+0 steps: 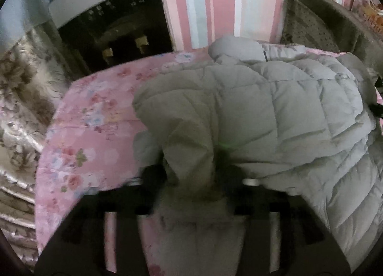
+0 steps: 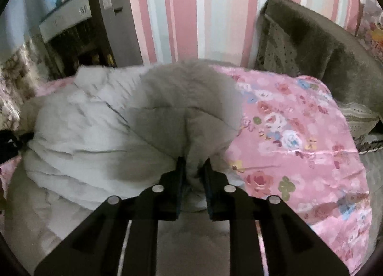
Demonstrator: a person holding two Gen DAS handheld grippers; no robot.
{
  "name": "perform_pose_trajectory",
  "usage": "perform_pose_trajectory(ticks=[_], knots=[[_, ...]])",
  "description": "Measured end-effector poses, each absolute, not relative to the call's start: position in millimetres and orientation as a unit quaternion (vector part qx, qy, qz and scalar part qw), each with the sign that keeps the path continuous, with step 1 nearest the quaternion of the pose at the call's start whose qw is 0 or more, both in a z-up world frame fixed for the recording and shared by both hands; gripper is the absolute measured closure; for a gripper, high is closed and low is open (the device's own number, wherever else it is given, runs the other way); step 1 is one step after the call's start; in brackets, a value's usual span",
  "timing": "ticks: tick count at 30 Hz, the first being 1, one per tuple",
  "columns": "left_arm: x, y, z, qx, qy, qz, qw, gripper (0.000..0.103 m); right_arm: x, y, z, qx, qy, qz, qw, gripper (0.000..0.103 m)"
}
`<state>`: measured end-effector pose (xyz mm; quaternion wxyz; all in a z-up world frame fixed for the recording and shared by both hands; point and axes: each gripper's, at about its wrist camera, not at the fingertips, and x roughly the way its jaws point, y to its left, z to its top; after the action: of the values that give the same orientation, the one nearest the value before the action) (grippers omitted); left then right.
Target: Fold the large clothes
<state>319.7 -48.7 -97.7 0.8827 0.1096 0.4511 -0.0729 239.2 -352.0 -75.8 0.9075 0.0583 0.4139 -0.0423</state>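
Observation:
A grey quilted puffer jacket (image 1: 263, 113) lies bunched on a pink floral bedcover (image 1: 91, 132). In the left wrist view, my left gripper (image 1: 191, 175) is blurred, its fingers stand wide apart, and a raised fold of the jacket sits between them without being clearly pinched. In the right wrist view the jacket (image 2: 95, 127) spreads to the left over the bedcover (image 2: 299, 132). My right gripper (image 2: 195, 168) has its jaws narrow, and both pads press on a puffy fold of the jacket's edge.
A pink, white and grey striped wall (image 1: 215, 0) runs behind the bed. A brown fuzzy cushion (image 2: 311, 43) leans at the back right. A dark cabinet with a silver top (image 1: 115, 31) stands at the back left, and beige floral fabric (image 1: 21, 108) hangs beside the bed.

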Motion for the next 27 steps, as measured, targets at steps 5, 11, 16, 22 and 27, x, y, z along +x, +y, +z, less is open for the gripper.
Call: perform_pose_trajectory(ticks=[5,11,16,22,27], knots=[[286,-36,-72,0.110,0.411,-0.058,0.903,0.003,196,-347,-34,0.075,0.359,-0.019,0.930,0.042],[229,-2,-40,0.069,0.389,-0.076,0.916,0.003,124,-332,10,0.076,0.277,-0.016,0.958,0.007],[181,13,-34,0.049,0.373,-0.079,0.923,0.003,75,-329,9,0.098,0.258,-0.042,0.960,0.004],[122,8,-56,0.067,0.370,-0.088,0.922,0.003,33,-329,-15,0.133,0.264,-0.060,0.953,0.004],[87,18,-72,0.045,0.386,-0.095,0.917,0.003,-3,-320,-35,0.130,0.273,-0.080,0.950,0.004]])
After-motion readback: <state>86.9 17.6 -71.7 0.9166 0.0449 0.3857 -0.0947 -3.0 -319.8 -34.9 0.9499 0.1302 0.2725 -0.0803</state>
